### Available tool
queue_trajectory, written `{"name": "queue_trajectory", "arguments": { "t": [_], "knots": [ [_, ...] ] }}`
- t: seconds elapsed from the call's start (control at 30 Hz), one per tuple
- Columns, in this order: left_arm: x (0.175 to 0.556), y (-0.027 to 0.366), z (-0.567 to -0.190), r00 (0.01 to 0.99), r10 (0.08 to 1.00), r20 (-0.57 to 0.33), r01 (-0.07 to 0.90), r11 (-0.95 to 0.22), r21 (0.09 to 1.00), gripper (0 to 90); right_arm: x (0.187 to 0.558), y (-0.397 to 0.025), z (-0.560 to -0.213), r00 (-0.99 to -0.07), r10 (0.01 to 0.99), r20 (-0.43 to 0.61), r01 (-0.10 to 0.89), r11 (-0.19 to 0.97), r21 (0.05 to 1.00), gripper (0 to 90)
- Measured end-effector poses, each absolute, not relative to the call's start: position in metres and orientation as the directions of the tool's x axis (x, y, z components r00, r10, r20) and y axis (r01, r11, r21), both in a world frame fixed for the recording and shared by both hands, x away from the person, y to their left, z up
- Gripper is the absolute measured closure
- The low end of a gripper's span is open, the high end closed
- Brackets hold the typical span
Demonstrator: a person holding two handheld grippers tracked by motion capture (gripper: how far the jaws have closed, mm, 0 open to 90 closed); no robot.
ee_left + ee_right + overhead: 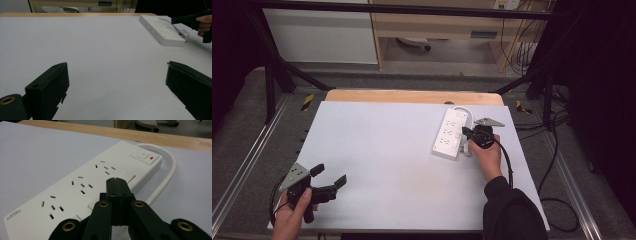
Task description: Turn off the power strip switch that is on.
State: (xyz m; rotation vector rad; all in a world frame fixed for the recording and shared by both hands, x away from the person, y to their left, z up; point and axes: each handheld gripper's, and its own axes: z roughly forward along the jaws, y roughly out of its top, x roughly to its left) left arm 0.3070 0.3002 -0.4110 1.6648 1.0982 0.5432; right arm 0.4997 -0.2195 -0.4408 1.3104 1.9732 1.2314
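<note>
Power strip (pixel 451 133): white, smooth, oblong; right hand-held gripper (pixel 467 133): pressed closed beside it

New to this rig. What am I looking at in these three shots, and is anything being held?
There is no robot arm here: a person holds a two-jaw black hand gripper in each hand at a table covered with a white sheet. The high view looks down from above the person's side. The other two come from cameras riding on each gripper, looking along its jaws.

The left gripper sits near the table's front left corner, jaws wide apart, holding nothing. The right gripper has its jaws pressed together with nothing between them, right at the edge of a white plastic power strip with a rocker switch and thick white cable. Whether it touches the strip isn't clear.
</note>
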Motion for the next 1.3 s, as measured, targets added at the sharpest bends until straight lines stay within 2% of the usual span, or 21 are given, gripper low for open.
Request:
{"name": "queue_trajectory", "arguments": {
  "t": [1.3],
  "knots": [
    [0.307,0.3,-0.411,0.481,0.863,-0.154,0.401,-0.06,0.914,4.9,0.497,-0.203,-0.448,-0.48,0.874,0.072,0.481,0.193,0.855,90.0]
  ]
}}
